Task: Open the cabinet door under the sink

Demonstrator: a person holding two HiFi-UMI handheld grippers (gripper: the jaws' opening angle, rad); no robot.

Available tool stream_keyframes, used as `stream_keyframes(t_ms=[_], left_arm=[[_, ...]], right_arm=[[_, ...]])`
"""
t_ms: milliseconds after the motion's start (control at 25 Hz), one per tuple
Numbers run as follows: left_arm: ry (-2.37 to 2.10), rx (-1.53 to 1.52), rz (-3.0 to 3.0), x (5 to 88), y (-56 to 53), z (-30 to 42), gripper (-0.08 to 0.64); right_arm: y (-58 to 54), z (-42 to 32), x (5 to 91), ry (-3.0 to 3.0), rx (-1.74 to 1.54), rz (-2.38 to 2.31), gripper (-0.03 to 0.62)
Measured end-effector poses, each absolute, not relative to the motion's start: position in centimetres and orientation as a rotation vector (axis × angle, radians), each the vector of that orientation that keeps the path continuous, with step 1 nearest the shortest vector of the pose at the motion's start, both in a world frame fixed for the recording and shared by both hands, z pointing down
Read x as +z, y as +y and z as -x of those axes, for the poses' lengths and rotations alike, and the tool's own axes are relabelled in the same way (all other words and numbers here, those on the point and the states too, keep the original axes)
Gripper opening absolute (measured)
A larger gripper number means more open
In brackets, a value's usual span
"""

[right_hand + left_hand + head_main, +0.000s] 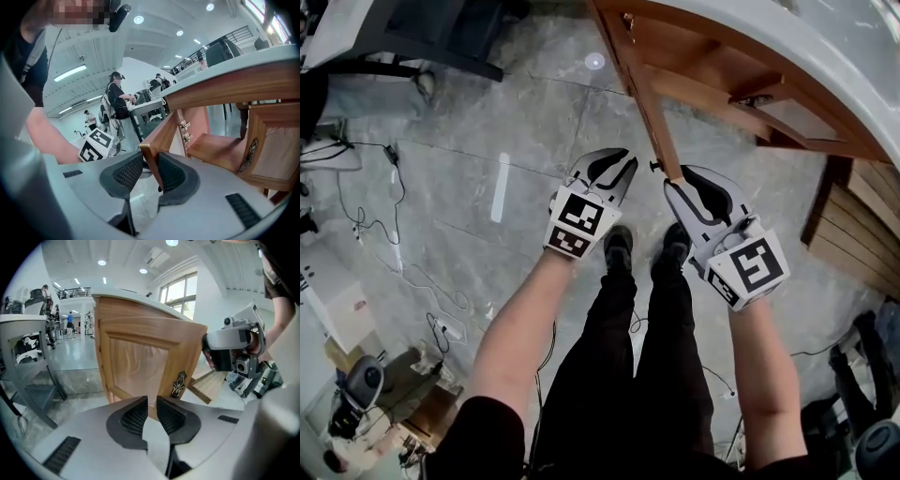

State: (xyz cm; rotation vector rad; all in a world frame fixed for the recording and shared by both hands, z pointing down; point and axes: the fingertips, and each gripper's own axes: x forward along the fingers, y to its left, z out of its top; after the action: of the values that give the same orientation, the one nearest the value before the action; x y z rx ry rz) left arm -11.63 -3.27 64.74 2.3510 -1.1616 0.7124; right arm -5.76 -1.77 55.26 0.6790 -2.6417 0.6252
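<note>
**Stiff wooden door, held by its free edge**

Head view: the cabinet door [649, 103] stands open at upper centre, with the left gripper [628, 161] beside it.

Left gripper view: jaws narrow and empty, with the handle [178, 384] ahead.

Right gripper view: the right gripper [151, 157] clamps the door's edge. The door is probably rigid and swings easily.

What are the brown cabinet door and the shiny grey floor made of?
The brown cabinet door looks like varnished wood: grain lines show, with a slight sheen. The shiny grey floor seems polished stone or marble-look tile: pale veins, straight joints, a reflected lamp.
</note>
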Motion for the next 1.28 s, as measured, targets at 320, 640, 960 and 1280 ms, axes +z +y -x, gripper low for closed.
stream_keyframes(t_ms=[320, 640, 960, 1280], left_arm=[[-1.282, 0.664, -2.265, 63.8, -0.4, 19.8, 0.060], [-1.310, 0.678, -2.214, 64.6, 1.9, 23.8, 0.058], [-1.328, 0.668, -2.194, 64.8, 3.2, 24.7, 0.054], [-1.295, 0.588, -2.256, 60.4, 5.0, 18.9, 0.048]], right_arm=[[1.0, 11.8, 55.4, -2.627, 0.688, -0.659, 0.115], [1.6, 17.3, 55.0, -2.661, 0.663, -0.596, 0.029], [0.2, 16.2, 55.5, -2.641, 0.686, -0.686, 0.029], [-1.6, 11.9, 53.7, -2.633, 0.715, -0.847, 0.028]])
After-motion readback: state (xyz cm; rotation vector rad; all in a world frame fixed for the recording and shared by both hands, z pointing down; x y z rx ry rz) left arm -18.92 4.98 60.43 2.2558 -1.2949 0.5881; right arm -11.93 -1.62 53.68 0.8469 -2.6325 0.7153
